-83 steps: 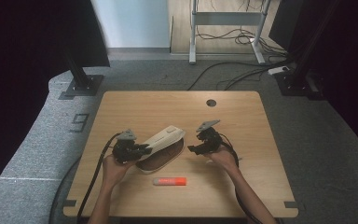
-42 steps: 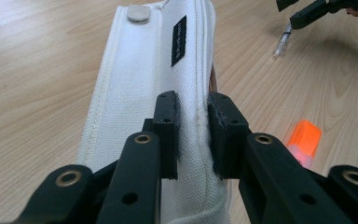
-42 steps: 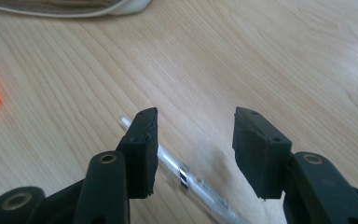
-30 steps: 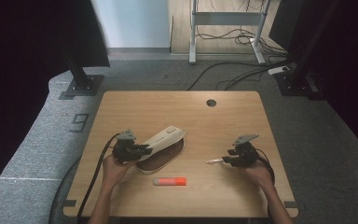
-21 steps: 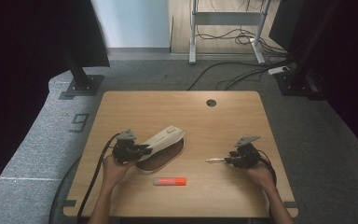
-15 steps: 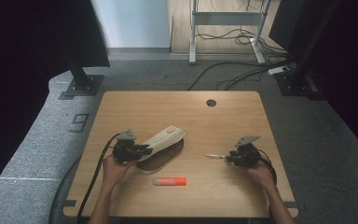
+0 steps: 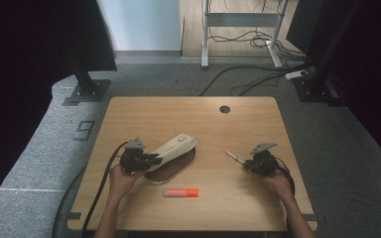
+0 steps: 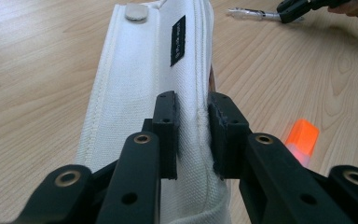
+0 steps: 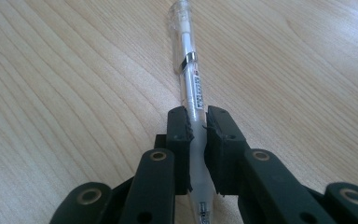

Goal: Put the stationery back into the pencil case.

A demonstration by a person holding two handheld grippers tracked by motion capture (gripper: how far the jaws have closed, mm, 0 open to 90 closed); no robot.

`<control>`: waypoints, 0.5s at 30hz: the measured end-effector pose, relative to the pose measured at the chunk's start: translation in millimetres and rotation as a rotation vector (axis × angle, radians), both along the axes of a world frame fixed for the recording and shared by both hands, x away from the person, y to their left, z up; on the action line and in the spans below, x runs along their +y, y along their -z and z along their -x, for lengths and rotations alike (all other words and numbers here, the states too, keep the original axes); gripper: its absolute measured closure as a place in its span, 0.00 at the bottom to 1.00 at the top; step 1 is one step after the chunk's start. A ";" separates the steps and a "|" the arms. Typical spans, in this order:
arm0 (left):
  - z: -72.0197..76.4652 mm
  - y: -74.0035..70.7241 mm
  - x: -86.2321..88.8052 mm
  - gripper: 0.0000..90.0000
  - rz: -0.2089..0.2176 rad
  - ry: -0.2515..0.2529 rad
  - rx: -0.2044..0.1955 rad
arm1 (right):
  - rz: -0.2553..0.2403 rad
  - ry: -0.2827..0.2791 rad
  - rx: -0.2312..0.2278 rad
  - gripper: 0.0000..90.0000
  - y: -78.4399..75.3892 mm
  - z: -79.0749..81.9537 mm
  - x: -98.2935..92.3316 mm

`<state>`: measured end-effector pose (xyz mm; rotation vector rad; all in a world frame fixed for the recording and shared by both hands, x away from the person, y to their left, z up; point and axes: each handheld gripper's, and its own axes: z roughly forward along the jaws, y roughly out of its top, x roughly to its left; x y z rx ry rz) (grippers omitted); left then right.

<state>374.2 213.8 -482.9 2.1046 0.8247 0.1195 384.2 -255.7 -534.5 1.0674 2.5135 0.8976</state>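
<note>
A white canvas pencil pouch (image 7: 176, 148) with a dark open inside lies at the table's middle left. My left gripper (image 7: 149, 158) is shut on its near edge; in the left gripper view both pads (image 8: 168, 126) pinch the fabric of the pouch (image 8: 140, 70). A clear pen (image 7: 232, 156) lies at the right. My right gripper (image 7: 248, 162) has just been closing and is shut on it. In the right gripper view the pen (image 9: 189, 56) runs forward from between the jaws of the right gripper (image 9: 196, 116), low over the wood.
An orange marker (image 7: 181, 192) lies on the wooden table (image 7: 188, 114) near the front edge, in front of the pouch; it glows at the right in the left gripper view (image 8: 302, 137). A round cable hole (image 7: 224, 109) sits at the back.
The right gripper left the pouch's side, went to the right part of the table and closed on the pen. The left gripper kept its hold on the pouch.
</note>
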 end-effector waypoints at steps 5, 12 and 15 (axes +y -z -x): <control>-0.1 0.1 0.0 0.82 0.000 0.000 0.001 | -0.029 0.003 0.007 0.87 0.7 0.6 -1.5; -0.1 0.1 -0.1 0.82 -0.001 0.001 0.000 | -0.063 0.015 0.011 0.87 -4.4 2.1 -2.5; 0.0 0.1 -0.1 0.82 -0.001 0.001 0.000 | -0.067 0.014 0.007 0.87 -6.8 3.0 -2.6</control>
